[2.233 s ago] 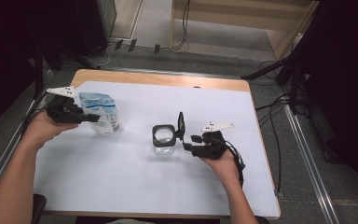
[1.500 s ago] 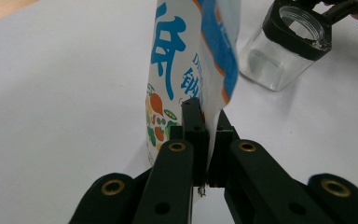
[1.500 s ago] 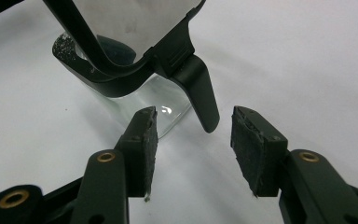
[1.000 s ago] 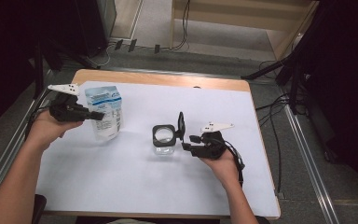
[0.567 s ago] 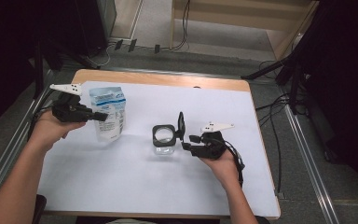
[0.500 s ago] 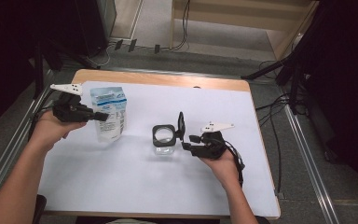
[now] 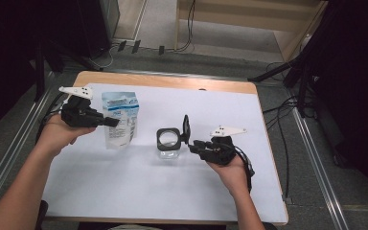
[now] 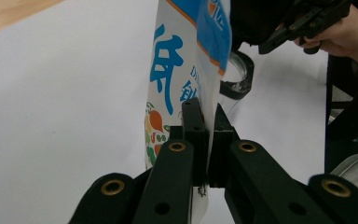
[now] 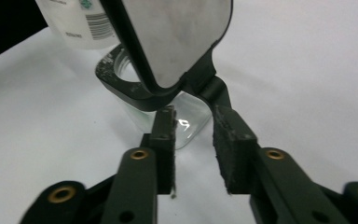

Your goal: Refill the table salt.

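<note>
pouch (image 7: 120, 120) lifted upright, right gripper (image 7: 195, 145) closing

A white pouch (image 7: 120, 119) with blue print is held upright, gripped at its edge, at the left of the white surface (image 7: 124, 191). A clear square jar (image 7: 168, 143) with a black rim is stood upright near the middle of the surface, its hinged black-framed lid (image 7: 186, 129) raised on end. Pouch and jar are kept apart.

White-topped table (image 7: 139, 191) with wooden far edge. Grey speckled floor (image 7: 163, 24) beyond; cables (image 7: 139, 47) trail on it. Light wooden furniture (image 7: 249, 12) behind. Metal rails (image 7: 316, 158) flank table. Surroundings dark.
</note>
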